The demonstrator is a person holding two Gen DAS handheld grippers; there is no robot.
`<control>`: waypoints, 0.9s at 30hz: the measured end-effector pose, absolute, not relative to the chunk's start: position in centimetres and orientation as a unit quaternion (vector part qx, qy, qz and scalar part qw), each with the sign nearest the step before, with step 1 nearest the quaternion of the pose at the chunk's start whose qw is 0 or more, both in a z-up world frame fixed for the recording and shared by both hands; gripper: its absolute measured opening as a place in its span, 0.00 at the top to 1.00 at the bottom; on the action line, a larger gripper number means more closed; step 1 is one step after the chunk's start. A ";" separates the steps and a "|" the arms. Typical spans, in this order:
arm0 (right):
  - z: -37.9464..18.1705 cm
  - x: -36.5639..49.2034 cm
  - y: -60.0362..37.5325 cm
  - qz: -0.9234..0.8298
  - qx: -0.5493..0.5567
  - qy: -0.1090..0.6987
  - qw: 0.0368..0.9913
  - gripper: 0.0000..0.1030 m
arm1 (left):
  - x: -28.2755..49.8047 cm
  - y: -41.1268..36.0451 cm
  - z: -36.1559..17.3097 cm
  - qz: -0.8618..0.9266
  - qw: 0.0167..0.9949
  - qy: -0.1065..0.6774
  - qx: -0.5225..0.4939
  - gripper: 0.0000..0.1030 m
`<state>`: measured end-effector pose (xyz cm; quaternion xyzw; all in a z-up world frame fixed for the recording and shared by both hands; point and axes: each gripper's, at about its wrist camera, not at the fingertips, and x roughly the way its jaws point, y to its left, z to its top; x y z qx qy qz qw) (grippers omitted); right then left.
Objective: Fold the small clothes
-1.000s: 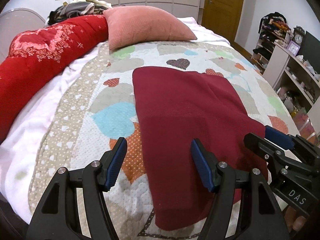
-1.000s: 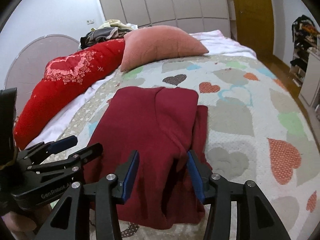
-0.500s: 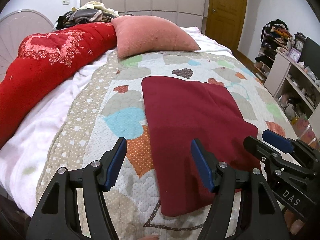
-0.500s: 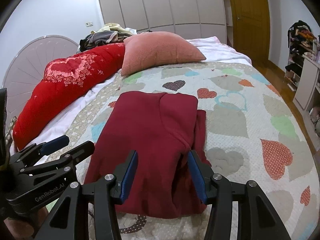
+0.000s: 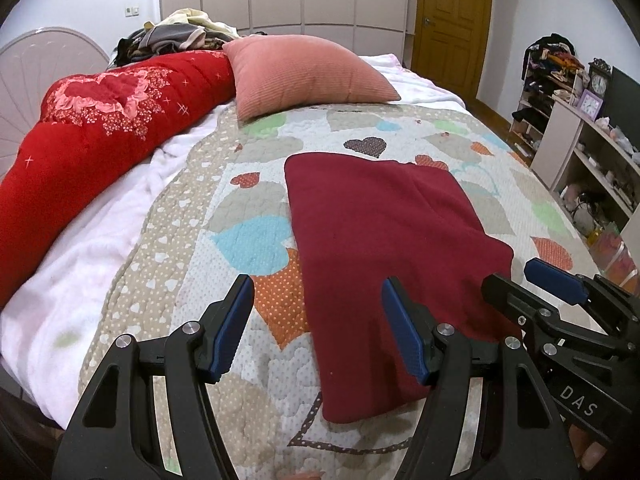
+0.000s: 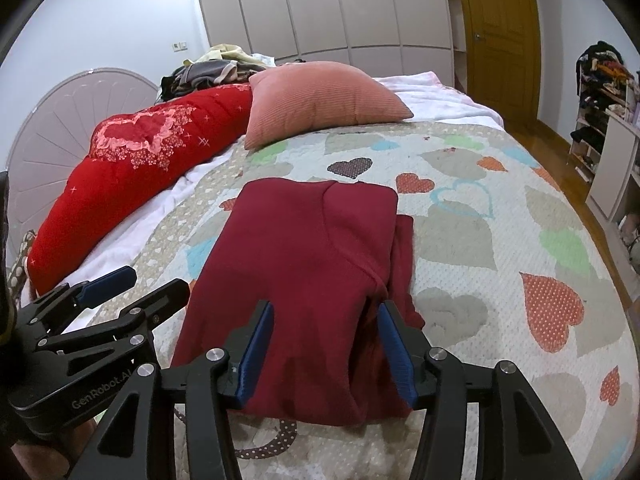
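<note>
A dark red garment (image 5: 380,232) lies folded into a rectangle on the heart-patterned quilt (image 5: 248,200). A narrower layer shows along the garment's (image 6: 312,248) right side. My left gripper (image 5: 317,292) is open above its near left edge, one pad over the quilt and one over the cloth. The right gripper (image 6: 326,316) hovers over the near right part of the garment. Its jaws are opening, with cloth below them but nothing pressed between the pads. Each gripper also shows in the other's view, the right gripper (image 5: 516,276) on the right and the left gripper (image 6: 154,280) on the left.
A pink pillow (image 5: 308,72) and a long red padded cover (image 5: 100,128) lie at the head of the bed, with a pile of clothes (image 5: 180,34) behind. White shelves (image 5: 592,152) stand along the right wall near a wooden door (image 5: 452,28).
Both views have drawn back slightly from the garment, which lies as before. The right gripper's jaws stand a little wider apart.
</note>
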<state>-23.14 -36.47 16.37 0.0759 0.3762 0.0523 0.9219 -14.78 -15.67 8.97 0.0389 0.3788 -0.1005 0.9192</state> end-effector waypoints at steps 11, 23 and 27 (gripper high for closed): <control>16.2 -23.2 -36.3 0.053 0.077 0.379 0.921 0.43 | -14.8 -15.6 8.8 -0.099 0.919 0.381 0.040 0.35; 16.0 -22.9 -36.1 0.054 0.075 0.386 0.918 0.42 | -14.7 -15.5 8.5 -0.100 0.918 0.382 0.039 0.35; 15.8 -22.8 -36.1 0.054 0.077 0.388 0.917 0.42 | -14.7 -15.4 8.4 -0.100 0.918 0.383 0.039 0.35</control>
